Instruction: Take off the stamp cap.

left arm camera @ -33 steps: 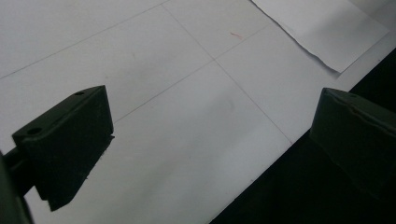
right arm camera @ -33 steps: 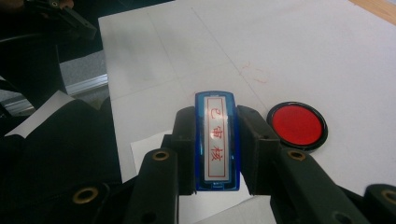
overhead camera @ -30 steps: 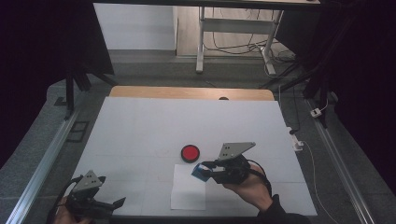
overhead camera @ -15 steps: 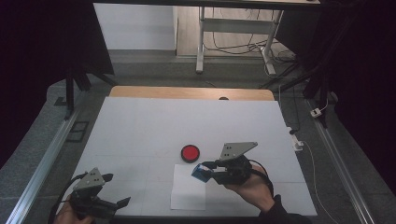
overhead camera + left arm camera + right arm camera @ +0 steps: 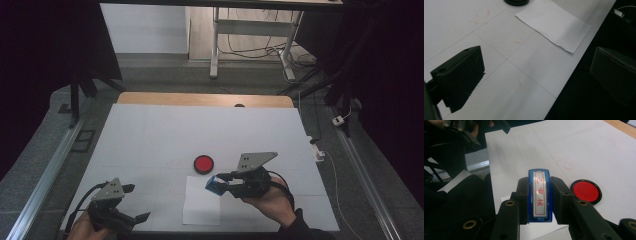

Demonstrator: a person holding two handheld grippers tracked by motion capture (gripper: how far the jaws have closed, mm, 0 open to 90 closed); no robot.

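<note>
With the right gripper (image 5: 226,183) fingers clamped on the blue stamp (image 5: 539,195) above the paper (image 5: 201,206) and the left gripper (image 5: 131,203) fingers apart, a tilted press could smudge the print.

Matt black plastic jaws on the right gripper (image 5: 539,202), with small brass-coloured screw heads. Clamped between them, a glossy blue plastic stamp (image 5: 539,195), its clear smooth face over a white label printed in red. Just right of that gripper, a round ink pad (image 5: 585,191): shiny black plastic rim, flat matt red centre. Under the stamp, a thin matt white paper sheet (image 5: 554,26). Smooth matt white table (image 5: 150,140), faintly smudged red, bare wood at its far edge. Dull black plastic on the left gripper (image 5: 131,203).
</note>
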